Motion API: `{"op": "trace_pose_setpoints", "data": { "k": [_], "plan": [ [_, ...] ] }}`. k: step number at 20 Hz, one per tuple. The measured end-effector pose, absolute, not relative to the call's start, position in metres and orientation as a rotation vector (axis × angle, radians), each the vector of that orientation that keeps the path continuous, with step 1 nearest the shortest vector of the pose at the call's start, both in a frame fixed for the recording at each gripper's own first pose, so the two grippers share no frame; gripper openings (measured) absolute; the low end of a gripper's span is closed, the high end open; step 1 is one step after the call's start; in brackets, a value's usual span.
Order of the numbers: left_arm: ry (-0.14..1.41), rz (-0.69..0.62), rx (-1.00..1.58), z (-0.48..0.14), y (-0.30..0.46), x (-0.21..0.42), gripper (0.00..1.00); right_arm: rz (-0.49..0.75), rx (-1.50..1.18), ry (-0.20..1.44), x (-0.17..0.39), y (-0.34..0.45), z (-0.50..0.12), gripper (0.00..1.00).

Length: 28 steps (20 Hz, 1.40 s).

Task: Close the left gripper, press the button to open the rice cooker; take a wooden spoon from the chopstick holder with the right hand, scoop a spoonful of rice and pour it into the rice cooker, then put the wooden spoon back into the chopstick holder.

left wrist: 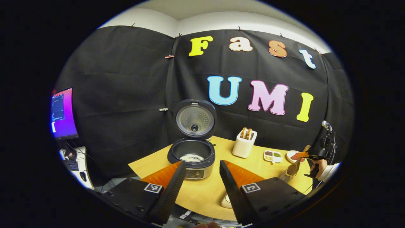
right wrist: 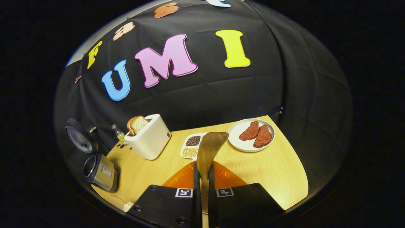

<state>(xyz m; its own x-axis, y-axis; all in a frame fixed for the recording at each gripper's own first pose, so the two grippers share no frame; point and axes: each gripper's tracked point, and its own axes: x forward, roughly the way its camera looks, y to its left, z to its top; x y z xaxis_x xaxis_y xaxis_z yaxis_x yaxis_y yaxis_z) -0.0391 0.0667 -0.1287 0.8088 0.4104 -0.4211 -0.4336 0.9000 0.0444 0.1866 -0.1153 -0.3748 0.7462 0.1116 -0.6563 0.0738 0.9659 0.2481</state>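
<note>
1. Rice cooker (left wrist: pixel 193 155): we log it at the table's (left wrist: pixel 205 193) back-left, round lid upright and open, a dark inner pot with a pale heap of rice at the bottom.
2. Left gripper (left wrist: pixel 202 177): we hold it low before the cooker, fingers spread wide apart, nothing between them.
3. Right gripper (right wrist: pixel 202 186): we see its fingers clenched on the handle of the wooden spoon (right wrist: pixel 210 147), the smooth brown bowl reaching forward over the table's middle. In the left gripper view it sits at the table's right edge, a hand (left wrist: pixel 319 164) behind it.
4. White toaster (right wrist: pixel 148 136), rounded box, bread slices standing in it.
5. Divided dish (right wrist: pixel 191 147) of grains; round white plate (right wrist: pixel 240 142) with two red pieces.
6. Bare wood lies open in front of the plate.
</note>
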Motion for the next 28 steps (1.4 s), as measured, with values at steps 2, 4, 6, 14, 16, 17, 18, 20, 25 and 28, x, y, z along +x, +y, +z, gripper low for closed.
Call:
{"op": "trace_pose_setpoints", "data": {
  "k": [2,4,6,14,16,17,18,20,25,28],
  "plan": [
    [0.405,0.425,-0.065,-0.121,0.076,-0.035,0.77,0.041,0.297,0.705,0.177,-0.099,-0.345,0.12],
    [0.403,0.397,-0.086,-0.124,0.083,-0.036,0.8,0.103,0.322,0.703,0.159,-0.068,-0.319,0.12],
    [0.399,0.364,-0.103,-0.125,0.088,-0.036,0.8,0.148,0.332,0.667,0.144,-0.038,-0.285,0.12],
    [0.363,0.267,-0.16,-0.121,0.124,-0.05,0.8,0.273,0.245,0.68,0.074,0.068,-0.262,0.12],
    [0.369,0.254,-0.17,-0.124,0.132,-0.055,0.8,0.296,0.197,0.709,0.052,0.086,-0.274,0.12],
    [0.365,0.253,-0.174,-0.123,0.138,-0.058,0.8,0.306,0.175,0.722,0.043,0.095,-0.283,0.12],
    [0.357,0.254,-0.175,-0.12,0.142,-0.06,0.8,0.321,0.147,0.742,0.035,0.102,-0.293,0.12],
    [0.355,0.257,-0.18,-0.12,0.148,-0.063,0.8,0.334,0.079,0.796,0.014,0.107,-0.323,0.12],
    [0.344,0.257,-0.188,-0.117,0.151,-0.076,0.8,0.34,-0.046,0.89,-0.013,0.115,-0.386,0.12],
    [0.335,0.274,-0.184,-0.114,0.155,-0.083,0.8,0.343,-0.094,0.917,-0.022,0.121,-0.403,0.12]
  ]
}}
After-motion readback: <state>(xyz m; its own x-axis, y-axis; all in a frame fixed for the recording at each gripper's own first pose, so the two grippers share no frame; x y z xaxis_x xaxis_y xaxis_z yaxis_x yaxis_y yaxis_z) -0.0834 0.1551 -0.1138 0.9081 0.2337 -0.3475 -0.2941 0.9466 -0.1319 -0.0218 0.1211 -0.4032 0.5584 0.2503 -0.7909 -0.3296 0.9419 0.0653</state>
